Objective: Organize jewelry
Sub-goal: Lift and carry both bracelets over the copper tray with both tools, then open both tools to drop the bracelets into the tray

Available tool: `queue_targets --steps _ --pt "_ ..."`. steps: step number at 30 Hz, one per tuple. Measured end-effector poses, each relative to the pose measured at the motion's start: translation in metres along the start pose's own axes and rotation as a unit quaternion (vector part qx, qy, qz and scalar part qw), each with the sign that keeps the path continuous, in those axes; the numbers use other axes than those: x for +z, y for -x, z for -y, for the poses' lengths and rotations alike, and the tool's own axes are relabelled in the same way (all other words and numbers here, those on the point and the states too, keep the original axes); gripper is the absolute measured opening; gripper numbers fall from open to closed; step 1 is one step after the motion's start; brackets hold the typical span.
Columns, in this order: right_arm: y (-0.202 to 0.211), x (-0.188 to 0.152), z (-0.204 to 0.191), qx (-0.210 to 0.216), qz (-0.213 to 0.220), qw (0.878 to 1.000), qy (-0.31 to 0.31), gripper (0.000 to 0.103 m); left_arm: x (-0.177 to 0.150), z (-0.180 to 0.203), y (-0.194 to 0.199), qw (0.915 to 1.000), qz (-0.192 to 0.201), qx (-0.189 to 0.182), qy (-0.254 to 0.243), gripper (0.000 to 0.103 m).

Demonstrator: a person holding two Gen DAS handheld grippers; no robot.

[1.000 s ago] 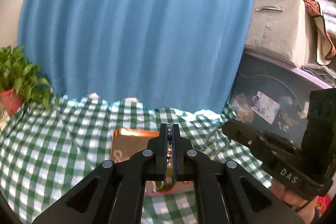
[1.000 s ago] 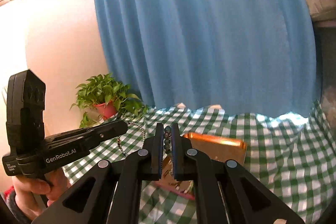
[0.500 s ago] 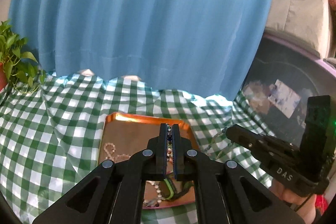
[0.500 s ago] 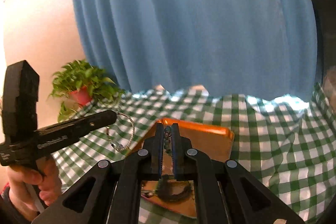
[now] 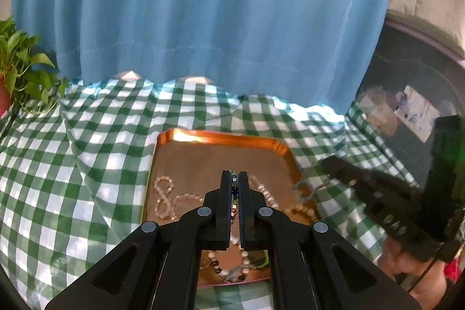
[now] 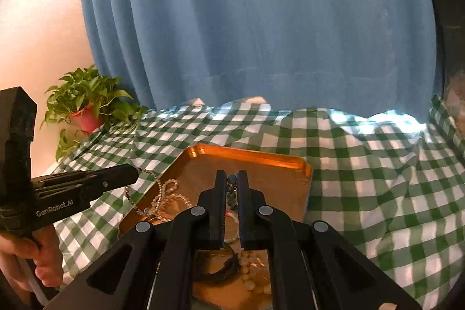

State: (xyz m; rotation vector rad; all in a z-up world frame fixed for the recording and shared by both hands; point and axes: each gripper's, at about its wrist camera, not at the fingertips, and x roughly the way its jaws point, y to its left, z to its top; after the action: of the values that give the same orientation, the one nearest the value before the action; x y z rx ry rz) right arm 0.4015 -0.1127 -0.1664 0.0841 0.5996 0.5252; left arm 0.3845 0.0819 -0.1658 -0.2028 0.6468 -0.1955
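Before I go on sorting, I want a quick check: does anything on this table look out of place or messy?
Mostly tidy. The tablecloth is rumpled into folds around the tray. In the tray, the bracelets lie in loose, overlapping heaps near its front edge. Each gripper, left and right, is shut on a beaded strand; nothing looks spilled or broken.

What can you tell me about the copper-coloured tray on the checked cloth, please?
The copper-coloured tray is a shallow rectangle with rounded corners and a low raised rim, looking like polished metal that catches the light along its far edge. It lies flat on the green-and-white checked cloth, in front of the blue curtain. Several strings of pale beads lie looped on its floor, with a dark cord bracelet near the front. Both hand-held grippers hover over its near end; whether anything they hold touches it is unclear.
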Motion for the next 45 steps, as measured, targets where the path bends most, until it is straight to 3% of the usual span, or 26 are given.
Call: queue_targets --steps 5,8,11,17,20,25,29,33,40,43,45 --pt "0.019 0.009 -0.027 -0.016 0.025 0.998 0.051 0.006 0.015 0.012 0.025 0.9991 0.037 -0.012 -0.014 0.004" --pt "0.023 0.012 -0.034 -0.016 0.036 0.997 0.061 0.006 0.022 0.014 0.019 0.999 0.039 -0.017 -0.016 0.004" --pt "0.011 0.009 -0.025 -0.016 0.02 0.999 0.045 0.006 0.021 0.006 -0.003 0.999 0.027 -0.034 -0.006 0.004" --pt "-0.023 -0.001 -0.003 -0.023 -0.015 0.999 0.016 0.006 0.003 -0.025 -0.066 0.9959 -0.042 -0.056 0.057 0.004" --pt "-0.041 -0.006 0.007 -0.028 -0.034 0.999 -0.001 0.006 -0.002 -0.034 -0.089 0.9941 -0.065 -0.051 0.07 0.004" --pt "-0.055 -0.007 0.016 -0.032 -0.044 0.998 -0.018 0.006 0.004 -0.038 -0.106 0.9922 -0.066 -0.066 0.083 0.004" --pt "-0.063 -0.004 0.027 -0.034 -0.053 0.997 -0.045 0.006 0.006 -0.045 -0.125 0.9914 -0.097 -0.023 0.085 0.004" --pt "-0.084 -0.014 0.033 -0.06 -0.09 0.993 -0.05 0.006 -0.005 -0.061 -0.144 0.9872 -0.128 -0.002 0.095 0.004" --pt "-0.105 -0.027 0.038 -0.088 -0.135 0.985 -0.056 0.007 -0.016 -0.038 -0.146 0.9895 -0.133 0.021 0.052 0.004" --pt "-0.11 -0.034 0.041 -0.087 -0.152 0.983 -0.06 0.008 -0.015 -0.031 -0.142 0.9895 -0.118 0.079 0.026 0.015" --pt "-0.107 -0.035 0.041 -0.073 -0.154 0.983 -0.061 0.01 -0.016 -0.035 -0.14 0.9887 -0.123 0.075 0.041 0.039"
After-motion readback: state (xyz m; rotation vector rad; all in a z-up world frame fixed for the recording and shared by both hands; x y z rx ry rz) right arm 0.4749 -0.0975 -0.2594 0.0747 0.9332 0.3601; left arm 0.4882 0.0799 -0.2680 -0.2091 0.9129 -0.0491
